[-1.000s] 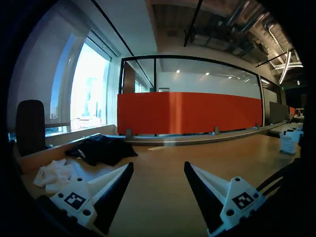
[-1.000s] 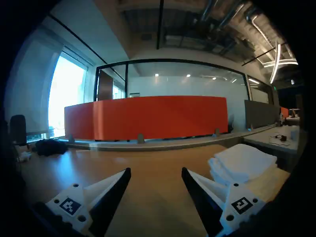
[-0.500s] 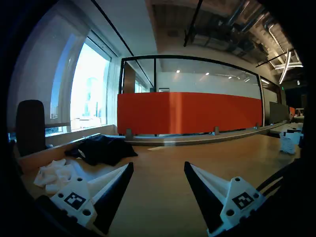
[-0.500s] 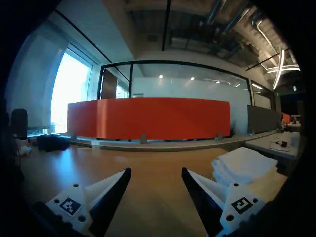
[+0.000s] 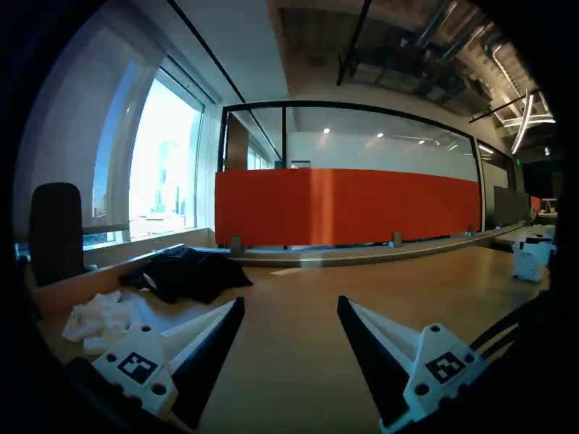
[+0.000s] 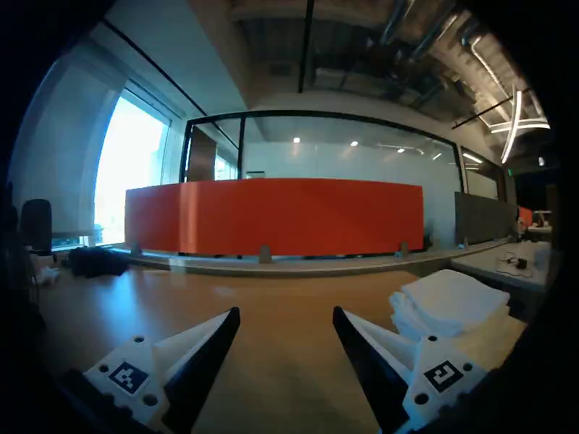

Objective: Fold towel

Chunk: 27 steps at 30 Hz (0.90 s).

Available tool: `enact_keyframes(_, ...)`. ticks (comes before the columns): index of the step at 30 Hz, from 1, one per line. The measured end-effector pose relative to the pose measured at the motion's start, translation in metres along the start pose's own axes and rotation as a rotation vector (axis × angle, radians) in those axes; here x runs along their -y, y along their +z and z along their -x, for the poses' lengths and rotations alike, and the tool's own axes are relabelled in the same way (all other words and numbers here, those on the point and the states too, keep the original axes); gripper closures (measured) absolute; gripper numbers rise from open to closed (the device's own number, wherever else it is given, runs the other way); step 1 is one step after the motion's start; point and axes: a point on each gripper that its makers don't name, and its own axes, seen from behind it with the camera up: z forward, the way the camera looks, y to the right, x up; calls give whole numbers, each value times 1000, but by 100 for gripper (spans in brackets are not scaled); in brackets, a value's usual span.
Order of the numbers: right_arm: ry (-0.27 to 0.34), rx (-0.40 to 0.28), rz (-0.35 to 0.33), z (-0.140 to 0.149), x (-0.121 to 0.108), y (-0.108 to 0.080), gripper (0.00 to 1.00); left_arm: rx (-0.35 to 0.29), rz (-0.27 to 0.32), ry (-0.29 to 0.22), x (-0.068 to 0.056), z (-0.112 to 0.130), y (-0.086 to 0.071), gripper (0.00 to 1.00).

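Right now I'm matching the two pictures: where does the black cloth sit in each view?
Left gripper view: black cloth lower left, on the table.
Right gripper view: black cloth small, at the far left edge.
Shared landmark: the orange partition.

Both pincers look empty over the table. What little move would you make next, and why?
Probably swing the left gripper toward the crumpled white towel on its left: it and the right gripper are open and empty, and the stack beside the right one is already folded.
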Motion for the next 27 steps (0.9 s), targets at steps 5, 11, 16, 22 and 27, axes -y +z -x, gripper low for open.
enact_keyframes(5,0,0,0,0,0,0,1,1,0,1,0,0,0,5)
enact_keyframes(11,-1,0,0,0,0,0,1,1,0,1,0,-1,0,5)
enact_keyframes(16,-1,0,0,0,1,0,1,1,0,0,0,-1,0,5)
enact_keyframes(22,-1,-1,0,1,1,-1,1,1,0,0,1,-3,0,5)
enact_keyframes(27,-1,-1,0,1,1,0,1,2,0,1,1,-5,-1,5)
